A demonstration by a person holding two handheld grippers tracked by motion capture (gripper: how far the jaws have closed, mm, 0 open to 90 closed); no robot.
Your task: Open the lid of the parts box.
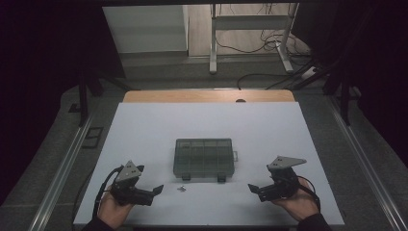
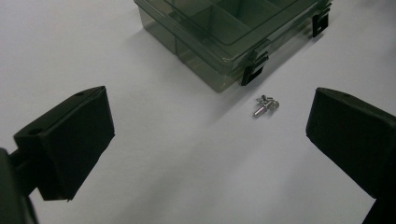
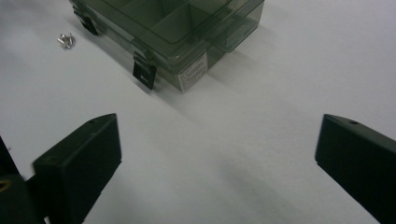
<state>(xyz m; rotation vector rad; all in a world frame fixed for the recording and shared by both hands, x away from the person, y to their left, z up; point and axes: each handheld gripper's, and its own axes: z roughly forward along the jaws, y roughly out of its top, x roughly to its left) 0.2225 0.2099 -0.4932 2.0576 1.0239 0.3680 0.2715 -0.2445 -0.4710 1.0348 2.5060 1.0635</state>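
Screws (image 2: 265, 105) lie in a tiny heap on the white table (image 1: 144, 130), just ahead of the left gripper (image 1: 156, 189) and slightly toward its right jaw; how many there are is hard to tell, since they are small and bunched together. Just beyond them stands the smoke-tinted organizer box (image 1: 204, 157), lid closed, with two black latches on its near side. Its far end is cut off in the left gripper view, and its compartments look empty as far as the tinted lid allows. The left gripper's jaws stand wide apart, holding nothing and touching nothing. The right gripper (image 1: 254, 188) is likewise spread wide and empty, hovering over bare table, with the box ahead and to its left and the screws farther off past the box's near corner (image 3: 66, 40). Both grippers point inward toward each other, well apart.
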